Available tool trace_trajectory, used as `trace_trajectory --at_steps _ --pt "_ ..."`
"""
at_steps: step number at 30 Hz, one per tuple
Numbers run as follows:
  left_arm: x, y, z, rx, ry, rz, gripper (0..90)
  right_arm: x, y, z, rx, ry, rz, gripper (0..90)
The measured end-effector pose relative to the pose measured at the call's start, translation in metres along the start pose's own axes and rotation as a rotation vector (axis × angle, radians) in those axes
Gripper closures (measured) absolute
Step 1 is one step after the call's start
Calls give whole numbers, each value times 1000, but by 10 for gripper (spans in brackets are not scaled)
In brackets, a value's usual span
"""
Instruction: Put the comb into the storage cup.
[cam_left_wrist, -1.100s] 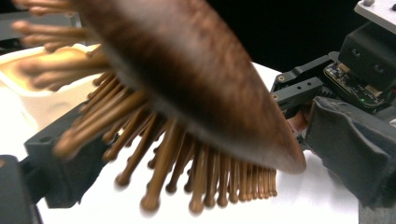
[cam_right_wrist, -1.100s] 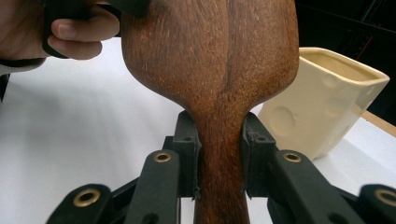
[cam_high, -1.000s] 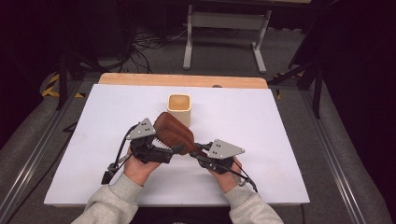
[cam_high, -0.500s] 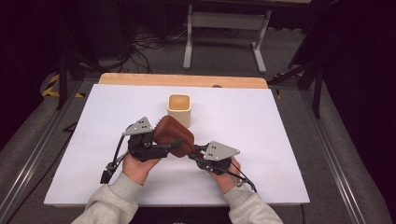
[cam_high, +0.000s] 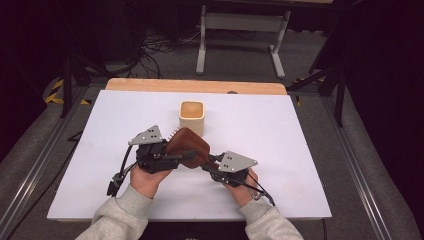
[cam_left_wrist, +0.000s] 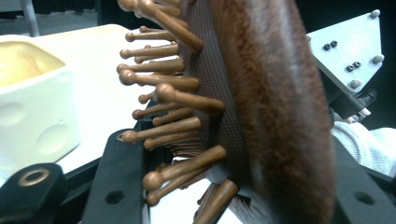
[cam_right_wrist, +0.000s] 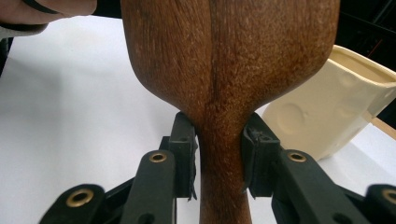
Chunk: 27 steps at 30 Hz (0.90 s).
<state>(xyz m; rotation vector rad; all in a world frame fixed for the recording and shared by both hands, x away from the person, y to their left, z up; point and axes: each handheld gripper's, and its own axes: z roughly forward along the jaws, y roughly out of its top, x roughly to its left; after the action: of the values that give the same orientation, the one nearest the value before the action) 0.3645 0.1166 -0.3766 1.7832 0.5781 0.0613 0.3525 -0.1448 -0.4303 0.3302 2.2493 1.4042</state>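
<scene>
A brown wooden hairbrush (cam_high: 187, 145) hangs just above the white table (cam_high: 280, 135), held from both sides. My left gripper (cam_high: 169, 156) has just been closing and is shut on the brush head: in the left gripper view (cam_left_wrist: 233, 186) one jaw sits among the ball-tipped bristles (cam_left_wrist: 173, 93) and the other against the wooden back (cam_left_wrist: 280, 107). My right gripper (cam_high: 211, 165) is shut on the brush's narrow neck; in the right gripper view (cam_right_wrist: 218, 156) both pads press on the neck below the broad head (cam_right_wrist: 224, 56).
A cream square cup (cam_high: 192, 116) with dimpled sides stands upright just behind the brush, also in the left gripper view (cam_left_wrist: 28, 107) and the right gripper view (cam_right_wrist: 327, 116). A wooden strip (cam_high: 200, 86) runs along the table's far edge. Dark floor and stands lie beyond.
My left gripper's jaws closed onto the brush head, which stood between open jaws a second ago. The right gripper has kept its hold on the neck.
</scene>
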Motion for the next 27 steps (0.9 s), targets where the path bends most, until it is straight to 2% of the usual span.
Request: trace_trajectory --at_steps 7,8,10,15,16,19,20,22,23,27 --pt "-1 4 -2 0 -11 6 569 -1 1 -2 -20 10 -8 682" --pt "-2 5 -2 8 -4 17 571 0 2 -2 -27 13 -7 670" --pt "-2 7 -3 17 5 33 574 0 3 -3 -40 16 -20 615" --pt "-3 12 -6 16 12 41 574 -1 6 -5 -76 19 -26 428" --pt "-3 14 -6 16 11 45 573 -1 7 -6 -86 24 -13 344" --pt "-3 19 -9 18 16 55 572 -3 9 -6 -85 56 1 220" --pt "-3 20 -9 13 20 61 572 -3 9 -6 -85 56 1 220" --pt "-4 24 -11 16 26 73 572 -3 10 -5 -85 58 21 135" --pt "-4 26 -12 13 29 74 570 -5 10 -5 -92 70 54 104" --pt "-3 33 -15 20 40 87 568 -7 11 -7 -96 63 76 25"
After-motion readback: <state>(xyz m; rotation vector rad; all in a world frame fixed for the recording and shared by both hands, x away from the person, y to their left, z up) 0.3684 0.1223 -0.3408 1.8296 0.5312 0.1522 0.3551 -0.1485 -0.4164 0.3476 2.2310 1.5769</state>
